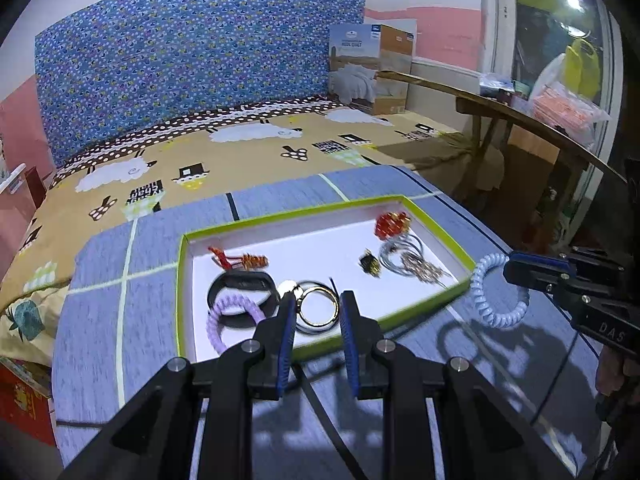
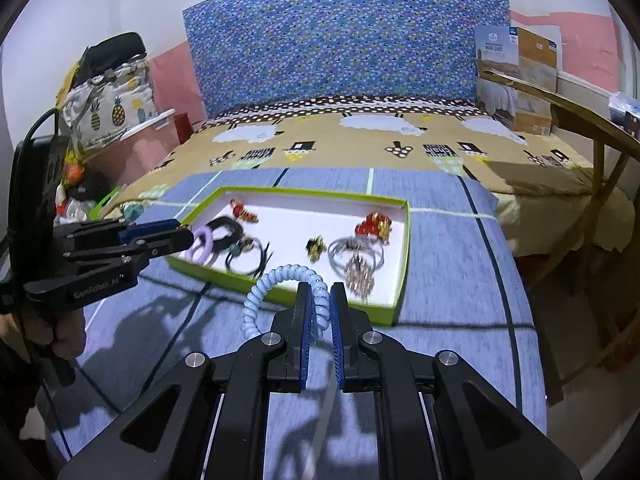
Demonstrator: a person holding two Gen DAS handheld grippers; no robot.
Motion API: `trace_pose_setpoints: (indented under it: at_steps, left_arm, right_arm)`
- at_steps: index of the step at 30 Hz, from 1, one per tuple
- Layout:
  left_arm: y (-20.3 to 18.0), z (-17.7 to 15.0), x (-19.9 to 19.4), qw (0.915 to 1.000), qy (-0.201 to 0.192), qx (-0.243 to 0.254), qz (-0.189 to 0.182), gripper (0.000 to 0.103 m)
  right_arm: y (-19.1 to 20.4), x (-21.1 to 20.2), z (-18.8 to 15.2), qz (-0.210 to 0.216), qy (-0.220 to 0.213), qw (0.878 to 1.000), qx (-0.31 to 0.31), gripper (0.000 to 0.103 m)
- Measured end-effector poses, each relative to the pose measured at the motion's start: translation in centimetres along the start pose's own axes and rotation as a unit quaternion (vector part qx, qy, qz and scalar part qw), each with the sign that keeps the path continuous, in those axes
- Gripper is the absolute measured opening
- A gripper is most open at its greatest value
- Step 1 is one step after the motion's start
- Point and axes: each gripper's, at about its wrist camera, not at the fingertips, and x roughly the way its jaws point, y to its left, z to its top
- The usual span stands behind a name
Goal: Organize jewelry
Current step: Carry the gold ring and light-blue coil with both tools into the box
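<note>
My right gripper (image 2: 319, 300) pinches the pale blue spiral coil bracelet (image 2: 280, 284) between nearly closed pads, held just short of the green-rimmed white cardboard tray (image 2: 394, 308). The left view alone shows the coil (image 1: 498, 292) hanging clear of the tray's edge (image 1: 460, 286). My left gripper (image 1: 316, 306) is spread wide, empty, above a silver metal ring (image 1: 318, 308). Beside it: lilac coil band (image 1: 224, 320), black bangle (image 1: 244, 292). Farther ahead: red beaded piece (image 1: 392, 224). Blue checked cloth (image 1: 100, 300) underneath.
</note>
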Motion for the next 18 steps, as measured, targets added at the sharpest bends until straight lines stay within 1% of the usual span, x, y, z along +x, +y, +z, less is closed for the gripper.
trace_pose_setpoints:
  at_steps: [3,9,15,18]
  left_arm:
    - [0.4,0.8,1.0,1.0,0.001,0.001,0.003,0.023]
    - [1.2,2.9,3.9,0.9999,0.011,0.003,0.008,0.023]
    - [1.7,3.8,7.5,0.9992,0.04,-0.003,0.009,0.023]
    - [1.7,3.7,9.1,0.9983,0.057,-0.004,0.01,0.023]
  right_arm:
    - [-0.3,1.1,1.2,0.0,-0.001,1.0,-0.001,0.009]
    - [-1.0,4.5,3.9,-0.008,0.009,1.0,-0.005,0.009]
    - [-1.9,8.4,5.7,-0.012,0.032,0.999,-0.001,0.009]
    - [-2.4,10.3,6.1,-0.012,0.048,0.999,0.007,0.009]
